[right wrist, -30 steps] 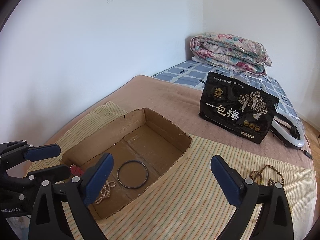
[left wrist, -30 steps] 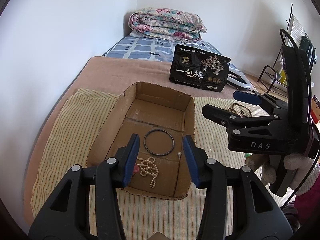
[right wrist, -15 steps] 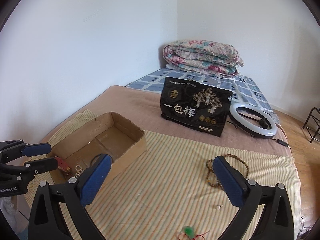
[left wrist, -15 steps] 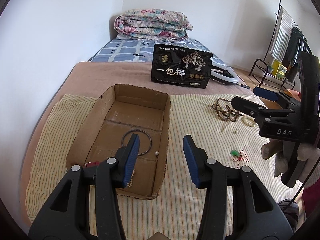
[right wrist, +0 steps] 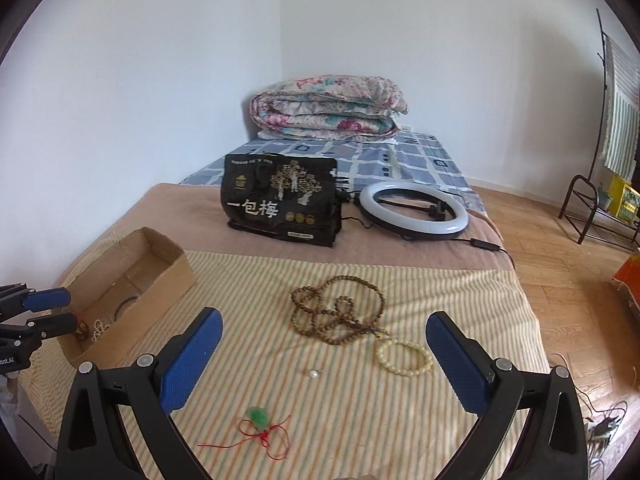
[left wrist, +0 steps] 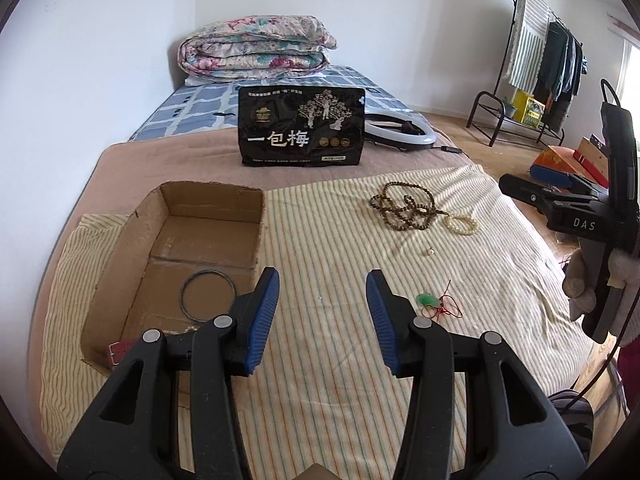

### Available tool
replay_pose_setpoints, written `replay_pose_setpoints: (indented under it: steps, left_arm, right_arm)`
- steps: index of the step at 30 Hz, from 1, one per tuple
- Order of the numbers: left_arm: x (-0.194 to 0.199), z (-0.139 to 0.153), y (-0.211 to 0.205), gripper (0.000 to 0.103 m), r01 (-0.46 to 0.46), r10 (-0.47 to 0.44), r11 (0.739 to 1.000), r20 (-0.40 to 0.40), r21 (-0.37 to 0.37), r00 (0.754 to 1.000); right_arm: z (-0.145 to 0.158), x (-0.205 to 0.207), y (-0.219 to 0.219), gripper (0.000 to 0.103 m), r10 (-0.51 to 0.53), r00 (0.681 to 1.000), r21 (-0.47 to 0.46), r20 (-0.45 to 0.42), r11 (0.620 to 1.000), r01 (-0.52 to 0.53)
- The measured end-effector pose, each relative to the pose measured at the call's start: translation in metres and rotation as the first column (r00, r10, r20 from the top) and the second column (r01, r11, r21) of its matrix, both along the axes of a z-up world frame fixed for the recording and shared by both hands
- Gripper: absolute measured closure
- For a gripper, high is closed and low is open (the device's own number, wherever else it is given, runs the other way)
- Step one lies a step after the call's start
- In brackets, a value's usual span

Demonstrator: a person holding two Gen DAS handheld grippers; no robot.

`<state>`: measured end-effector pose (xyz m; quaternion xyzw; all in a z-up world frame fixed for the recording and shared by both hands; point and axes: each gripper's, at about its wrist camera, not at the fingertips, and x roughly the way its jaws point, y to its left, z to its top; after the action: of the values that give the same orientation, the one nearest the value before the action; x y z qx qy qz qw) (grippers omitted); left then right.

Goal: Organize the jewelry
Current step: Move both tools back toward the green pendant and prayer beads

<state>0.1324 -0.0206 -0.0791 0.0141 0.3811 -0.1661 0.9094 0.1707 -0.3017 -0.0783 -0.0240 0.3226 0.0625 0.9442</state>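
Note:
An open cardboard box [left wrist: 140, 240] [right wrist: 168, 280] lies on the striped cloth at the left. In it are a dark ring bangle [left wrist: 207, 295], a pearl string [right wrist: 99, 329] and a red item [left wrist: 120, 348]. On the cloth lie a brown bead necklace [right wrist: 336, 312] [left wrist: 404, 206], a cream bead bracelet [right wrist: 404, 356] [left wrist: 462, 224], a small pearl earring [right wrist: 314, 373] [left wrist: 431, 251] and a green pendant on red cord [right wrist: 260, 418] [left wrist: 430, 301]. My left gripper [left wrist: 322, 300] is open and empty beside the box. My right gripper [right wrist: 320, 344] is open wide and empty above the loose jewelry.
A black snack bag [right wrist: 282, 200] stands behind the cloth, with a ring light [right wrist: 414, 210] beside it. A folded floral quilt [right wrist: 328, 106] lies at the bed's far end. A clothes rack [left wrist: 532, 80] stands on the floor at the right.
Both grippers have swung to the right, away from the box and toward the loose jewelry on the cloth. Both have stayed open and empty.

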Motion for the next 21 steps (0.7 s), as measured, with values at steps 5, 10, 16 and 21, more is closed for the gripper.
replay_pose_setpoints:
  steps: [5, 10, 16, 21]
  left_arm:
    - [0.004, -0.013, -0.03, 0.057, 0.083, -0.084, 0.996, -0.036, -0.008, 0.996]
    - [0.008, -0.027, -0.06, 0.057, 0.16, -0.16, 0.987, -0.072, -0.008, 0.984]
    - [0.012, -0.048, -0.088, 0.057, 0.227, -0.228, 0.974, -0.106, -0.027, 0.968]
    - [0.018, -0.066, -0.107, 0.057, 0.293, -0.297, 0.955, -0.142, -0.05, 0.944]
  right_arm:
    - [-0.008, 0.0, -0.033, 0.0, -0.053, 0.998, 0.02, -0.029, 0.998, 0.053]
    - [-0.024, 0.0, -0.052, 0.003, -0.074, 0.995, 0.024, -0.066, 0.997, 0.076]
    - [-0.052, 0.004, -0.06, 0.016, -0.051, 0.99, 0.052, -0.129, 0.997, 0.058]
    - [-0.074, 0.01, -0.057, 0.031, -0.001, 0.983, 0.069, -0.186, 0.998, 0.014]
